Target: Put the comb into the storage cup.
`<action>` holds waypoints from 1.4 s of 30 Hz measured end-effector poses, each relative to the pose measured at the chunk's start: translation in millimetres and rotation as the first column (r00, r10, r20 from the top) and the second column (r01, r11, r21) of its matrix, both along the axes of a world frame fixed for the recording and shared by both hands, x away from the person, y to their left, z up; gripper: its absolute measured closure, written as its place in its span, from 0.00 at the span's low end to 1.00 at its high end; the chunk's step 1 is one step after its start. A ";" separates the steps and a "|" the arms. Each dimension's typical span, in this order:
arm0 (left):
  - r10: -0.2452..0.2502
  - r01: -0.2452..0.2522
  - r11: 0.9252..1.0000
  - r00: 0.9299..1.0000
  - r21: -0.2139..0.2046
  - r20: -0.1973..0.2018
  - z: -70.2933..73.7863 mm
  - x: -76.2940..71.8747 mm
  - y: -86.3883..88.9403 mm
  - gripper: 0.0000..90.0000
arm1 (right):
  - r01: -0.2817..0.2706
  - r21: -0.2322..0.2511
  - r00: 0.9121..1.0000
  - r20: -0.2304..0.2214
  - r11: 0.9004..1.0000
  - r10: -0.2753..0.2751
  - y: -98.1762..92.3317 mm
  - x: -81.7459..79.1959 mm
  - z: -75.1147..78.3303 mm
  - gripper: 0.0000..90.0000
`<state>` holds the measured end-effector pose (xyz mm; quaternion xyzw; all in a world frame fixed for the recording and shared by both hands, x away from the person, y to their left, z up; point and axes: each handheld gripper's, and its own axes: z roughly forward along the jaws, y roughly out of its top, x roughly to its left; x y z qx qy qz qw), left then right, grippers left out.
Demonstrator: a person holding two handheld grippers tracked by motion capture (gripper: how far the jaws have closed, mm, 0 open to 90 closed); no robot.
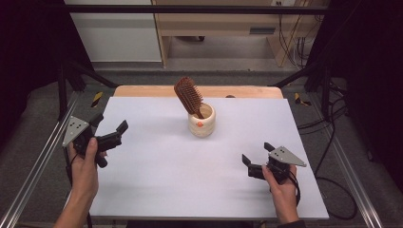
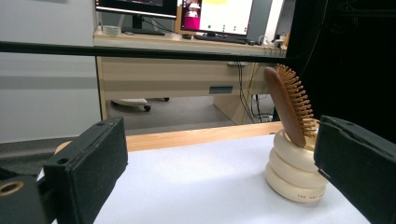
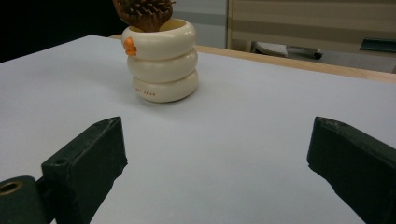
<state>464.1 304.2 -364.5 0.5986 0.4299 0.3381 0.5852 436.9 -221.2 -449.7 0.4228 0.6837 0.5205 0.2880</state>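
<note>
A cream ribbed cup [image 1: 201, 122] with an orange mark stands at the back middle of the white table. A brown wooden hairbrush [image 1: 187, 96] stands in it handle down, leaning left with its bristles up. The left gripper view shows the cup [image 2: 295, 175] and brush [image 2: 289, 105] to the right; the right gripper view shows the cup [image 3: 161, 60] with the brush head [image 3: 142, 11] cut off at the top. My left gripper [image 1: 111, 124] is open near the left edge. My right gripper [image 1: 257, 153] is open at the front right. Both hold nothing.
The white table top [image 1: 166, 180] has a wooden strip [image 1: 142, 91] along its far edge. Metal rails [image 1: 28, 175] run along both sides. Behind the table stand a wooden desk [image 2: 187, 74] with monitors, and cables on the floor at the right.
</note>
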 end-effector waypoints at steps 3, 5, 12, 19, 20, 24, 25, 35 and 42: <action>0.001 -0.001 1.000 1.000 0.024 0.004 -2.8 -3.5 3.1 0.03 | 0.001 0.002 1.000 -0.001 1.000 -0.001 -0.3 -0.1 0.0 0.06; -0.001 0.001 1.000 1.000 0.027 0.004 -4.6 -6.5 5.0 0.03 | 0.001 0.001 1.000 -0.001 1.000 -0.001 -0.5 -0.1 0.0 0.06; 0.006 -0.007 0.999 1.000 0.042 0.013 -2.6 -14.4 12.5 0.03 | -0.002 0.000 1.000 0.005 1.000 0.002 -1.7 -1.0 0.4 0.06; 0.008 -0.008 0.999 1.000 0.037 0.014 -1.7 -20.0 22.2 0.03 | -0.009 -0.004 1.000 0.003 1.000 0.009 -2.1 -1.5 0.5 0.06; 0.009 -0.009 0.999 1.000 0.037 0.014 -1.4 -20.7 23.9 0.03 | -0.009 -0.003 1.000 0.003 1.000 0.009 -2.0 -1.7 0.5 0.06; 0.012 -0.013 0.999 1.000 0.038 0.016 0.2 -23.2 29.5 0.03 | -0.010 -0.003 1.000 0.002 1.000 0.010 -2.2 -2.2 0.5 0.06; 0.013 -0.014 0.999 1.000 0.039 0.018 0.7 -24.3 31.1 0.03 | -0.011 -0.003 1.000 0.002 1.000 0.011 -2.4 -2.3 0.5 0.06; 0.007 -0.009 0.998 1.000 0.056 0.026 -2.6 -33.0 40.0 0.03 | -0.012 0.000 1.000 0.001 1.000 0.012 -3.9 -3.1 0.2 0.06; 0.001 -0.003 0.998 1.000 0.057 0.030 -4.9 -38.9 45.2 0.03 | -0.016 -0.005 1.000 0.004 1.000 0.016 -4.1 -4.0 0.5 0.06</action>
